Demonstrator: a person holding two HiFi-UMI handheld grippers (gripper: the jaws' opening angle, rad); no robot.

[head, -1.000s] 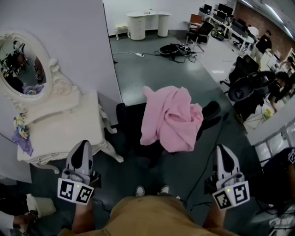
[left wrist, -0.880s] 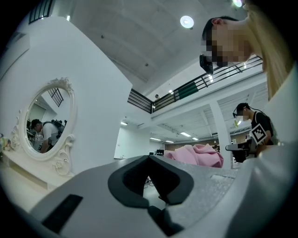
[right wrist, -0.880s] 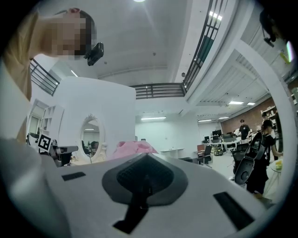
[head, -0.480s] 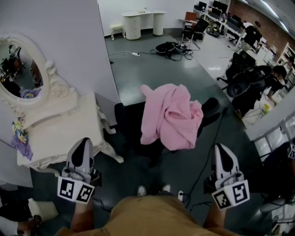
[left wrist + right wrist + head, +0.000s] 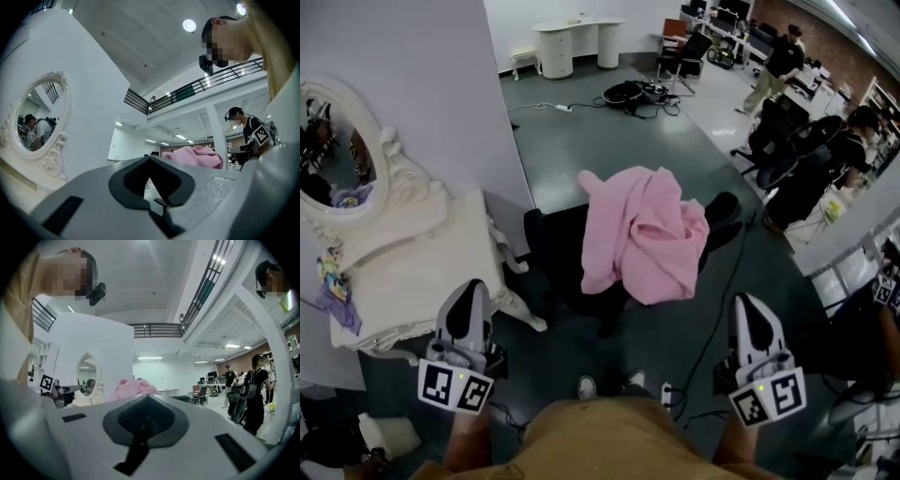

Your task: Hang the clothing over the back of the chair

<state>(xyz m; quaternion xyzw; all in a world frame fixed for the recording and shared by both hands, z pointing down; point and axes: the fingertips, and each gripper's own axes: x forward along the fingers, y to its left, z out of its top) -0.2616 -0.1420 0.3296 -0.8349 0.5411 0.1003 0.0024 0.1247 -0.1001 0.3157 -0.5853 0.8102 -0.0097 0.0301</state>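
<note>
Pink clothing lies bunched over the black chair, covering its middle and spilling over its near edge; whether it sits on the back or the seat cannot be told. Both claws hang low, well short of the chair. The left gripper has its jaws pressed together on nothing, near the front corner of the white dressing table. The right gripper is likewise closed and empty. No grasp is under way. If the hanging remains, the next move likely calls for reaching forward, opening the jaws and pinching the fabric's upper edge.
</note>
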